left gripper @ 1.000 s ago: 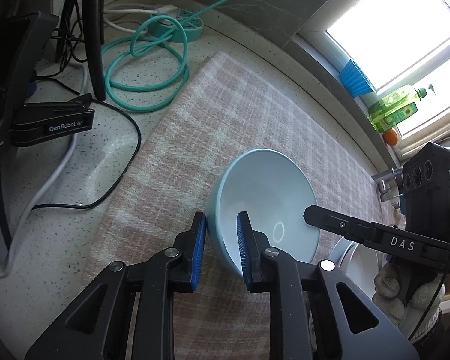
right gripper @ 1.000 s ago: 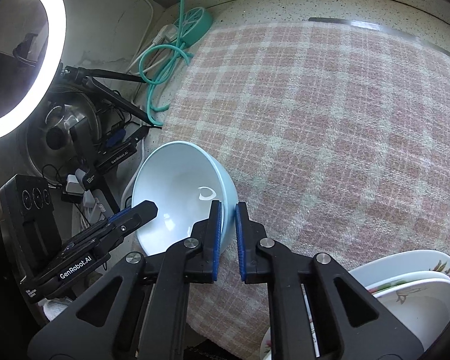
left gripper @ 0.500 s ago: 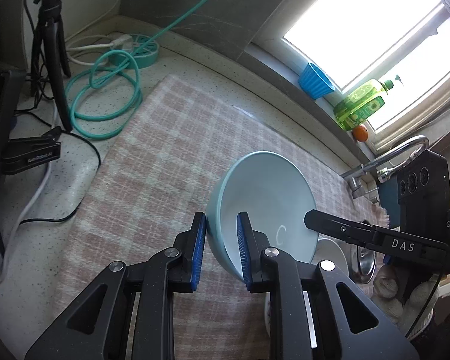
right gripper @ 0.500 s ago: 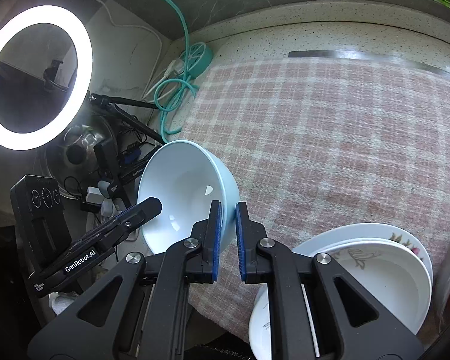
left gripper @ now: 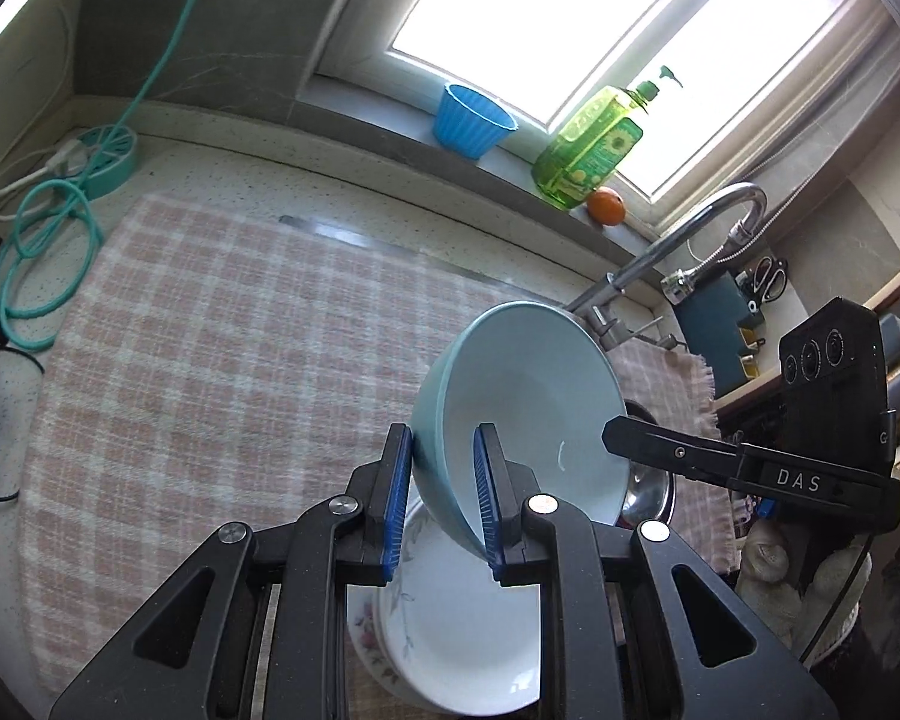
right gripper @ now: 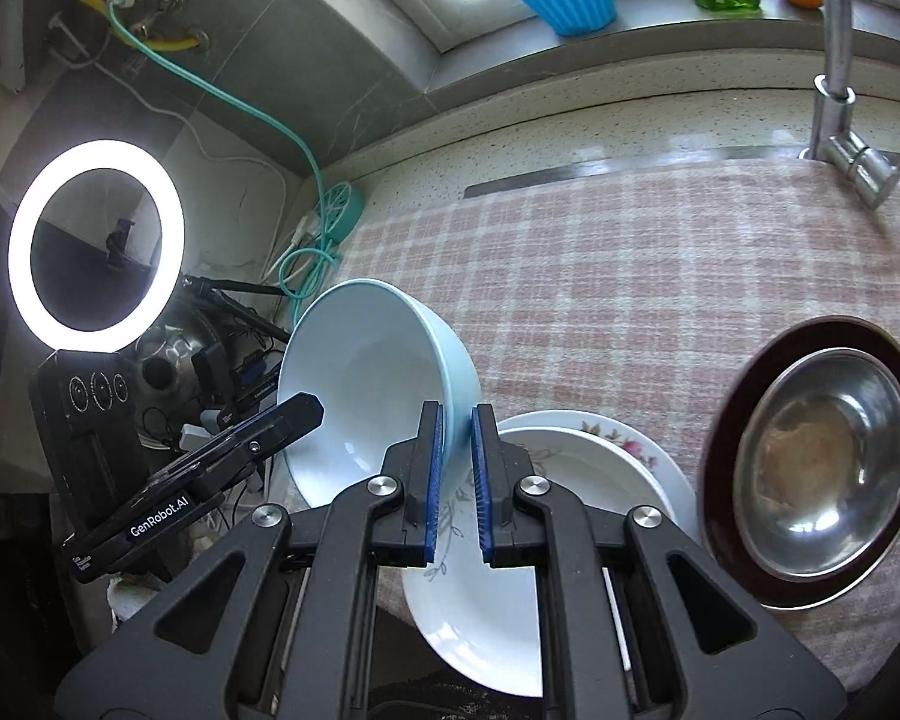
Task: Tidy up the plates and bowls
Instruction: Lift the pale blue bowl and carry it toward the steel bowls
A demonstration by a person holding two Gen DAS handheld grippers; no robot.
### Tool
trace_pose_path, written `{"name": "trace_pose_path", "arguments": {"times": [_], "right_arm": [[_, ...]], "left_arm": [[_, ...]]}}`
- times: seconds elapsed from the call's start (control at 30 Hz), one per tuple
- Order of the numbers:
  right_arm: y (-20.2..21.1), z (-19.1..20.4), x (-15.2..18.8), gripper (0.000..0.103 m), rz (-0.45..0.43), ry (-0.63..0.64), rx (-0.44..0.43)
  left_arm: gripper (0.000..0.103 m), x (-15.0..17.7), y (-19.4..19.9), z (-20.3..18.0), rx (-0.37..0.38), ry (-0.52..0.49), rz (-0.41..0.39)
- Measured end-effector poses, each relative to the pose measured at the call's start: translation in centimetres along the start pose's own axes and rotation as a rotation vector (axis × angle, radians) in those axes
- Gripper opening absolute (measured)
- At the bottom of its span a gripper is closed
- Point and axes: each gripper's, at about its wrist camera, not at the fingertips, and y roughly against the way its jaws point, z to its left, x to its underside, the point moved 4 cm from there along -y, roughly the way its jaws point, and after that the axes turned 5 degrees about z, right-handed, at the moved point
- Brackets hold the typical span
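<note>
A light blue bowl (left gripper: 528, 396) hangs tilted in the air, gripped on opposite sides of its rim. My left gripper (left gripper: 443, 438) is shut on its near wall. My right gripper (right gripper: 456, 414) is shut on the other side of the bowl (right gripper: 372, 384). Each gripper shows in the other's view: the right one (left gripper: 660, 444) and the left one (right gripper: 258, 438). Under the bowl lies a stack of white flowered plates (left gripper: 450, 630) (right gripper: 576, 456). To their right, a steel bowl (right gripper: 822, 456) sits in a dark brown plate (right gripper: 726, 420).
A pink plaid cloth (left gripper: 240, 330) covers the counter. A faucet (left gripper: 690, 234) rises at the back right. A blue cup (left gripper: 477, 120), a green soap bottle (left gripper: 594, 150) and an orange (left gripper: 606, 207) stand on the sill. A teal hose (left gripper: 48, 240), cables and a ring light (right gripper: 96, 252) crowd the left.
Both grippers have lifted the blue bowl off the cloth and carried it right, over the stack of plates. The plates, steel bowl and faucet have come into view.
</note>
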Motion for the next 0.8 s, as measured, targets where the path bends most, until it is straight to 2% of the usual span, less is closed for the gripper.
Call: {"name": "trace_pose_path", "arguments": {"times": [0.4, 0.8], "right_arm": [[6.9, -8.2, 1.7, 0.010, -0.098, -0.125, 0.064], [9.3, -15.0, 3.5, 0.010, -0.126, -0.237, 0.139]], "left_arm": [[0.019, 0.0, -5.4, -8.2, 0.069, -0.139, 0.107], [0.019, 1.2, -11.1, -13.1, 0.080, -0.227, 0.215]]}}
